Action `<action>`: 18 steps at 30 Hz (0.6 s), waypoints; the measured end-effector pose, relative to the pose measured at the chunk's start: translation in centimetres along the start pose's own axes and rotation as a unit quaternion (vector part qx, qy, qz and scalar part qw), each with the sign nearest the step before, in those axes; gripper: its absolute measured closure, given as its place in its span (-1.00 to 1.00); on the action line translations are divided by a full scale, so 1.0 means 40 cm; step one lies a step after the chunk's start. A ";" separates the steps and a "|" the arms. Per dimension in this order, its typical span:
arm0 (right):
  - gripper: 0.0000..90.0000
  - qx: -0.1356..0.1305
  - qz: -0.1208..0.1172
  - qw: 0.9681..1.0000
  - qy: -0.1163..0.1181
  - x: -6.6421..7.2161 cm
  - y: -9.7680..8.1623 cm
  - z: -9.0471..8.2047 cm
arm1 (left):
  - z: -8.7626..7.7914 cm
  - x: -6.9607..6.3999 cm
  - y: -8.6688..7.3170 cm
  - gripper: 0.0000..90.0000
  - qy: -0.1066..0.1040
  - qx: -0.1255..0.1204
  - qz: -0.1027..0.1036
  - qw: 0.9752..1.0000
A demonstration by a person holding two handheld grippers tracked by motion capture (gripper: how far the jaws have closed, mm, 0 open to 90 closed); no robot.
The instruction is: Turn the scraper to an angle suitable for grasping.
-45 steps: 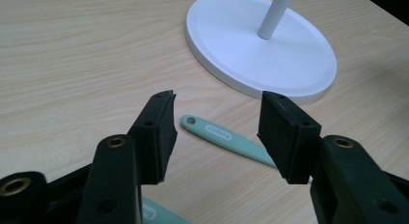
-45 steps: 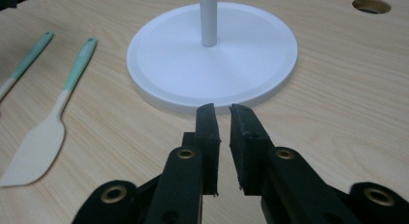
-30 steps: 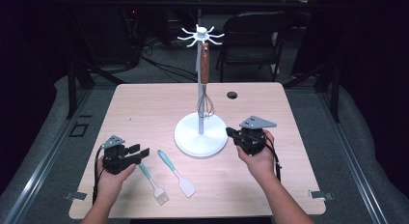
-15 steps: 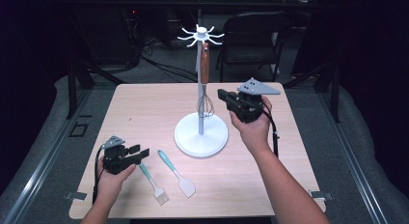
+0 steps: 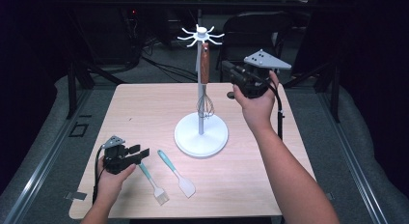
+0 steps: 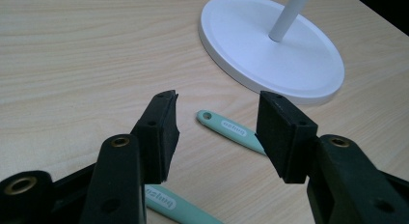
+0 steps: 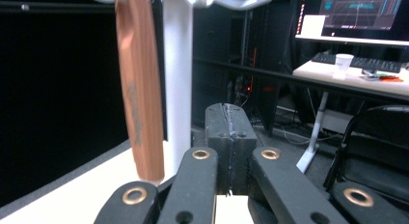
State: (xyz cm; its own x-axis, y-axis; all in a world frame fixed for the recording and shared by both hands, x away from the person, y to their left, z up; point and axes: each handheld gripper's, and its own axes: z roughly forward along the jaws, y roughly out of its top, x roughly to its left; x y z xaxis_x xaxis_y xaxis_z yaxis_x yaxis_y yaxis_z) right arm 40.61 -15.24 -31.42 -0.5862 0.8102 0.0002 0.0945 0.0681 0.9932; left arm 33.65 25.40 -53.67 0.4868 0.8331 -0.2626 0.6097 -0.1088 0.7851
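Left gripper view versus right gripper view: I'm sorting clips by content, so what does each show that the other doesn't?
The left gripper view alone has two teal utensil handles on the wooden table, the stand's round base and open jaws. The right gripper view alone has the whisk's wooden handle, shut jaws, a monitor and a cup. Both share the white stand pole.

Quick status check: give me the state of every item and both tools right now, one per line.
Whisk: hanging from the stand's top hooks, wires down, not gripped.
Stand: upright on the table.
Brush: lying flat on the table, untouched.
Spatula: lying flat beside the brush, untouched.
Left tool: open, low over the table, near the brush handle.
Right tool: shut, empty, raised beside the whisk's wooden handle.
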 end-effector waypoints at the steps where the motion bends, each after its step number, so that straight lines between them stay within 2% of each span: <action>1: 1.00 -0.003 0.005 1.000 0.002 -0.003 0.010 0.000 | 0.000 0.000 0.000 0.09 0.000 0.000 0.000 1.000; 6: 1.00 -0.012 0.010 1.000 -0.002 -0.015 0.058 0.011 | 0.001 -0.001 0.000 0.09 -0.002 -0.001 0.001 1.000; 12: 1.00 -0.021 0.010 1.000 -0.001 -0.007 0.105 0.029 | 0.001 -0.001 0.000 0.09 -0.003 -0.001 0.000 1.000; 18: 1.00 -0.026 0.006 1.000 0.007 0.007 0.117 0.032 | -0.005 0.005 0.000 0.09 0.000 -0.003 -0.004 1.000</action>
State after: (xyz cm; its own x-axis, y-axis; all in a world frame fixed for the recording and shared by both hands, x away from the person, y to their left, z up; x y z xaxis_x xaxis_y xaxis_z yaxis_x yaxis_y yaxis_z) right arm 41.90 -13.96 -26.94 -0.5964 0.8026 0.0141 0.0595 0.0267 0.9979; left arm 33.65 25.68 -53.62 0.4822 0.8336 -0.2694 0.6096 -0.0985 0.7865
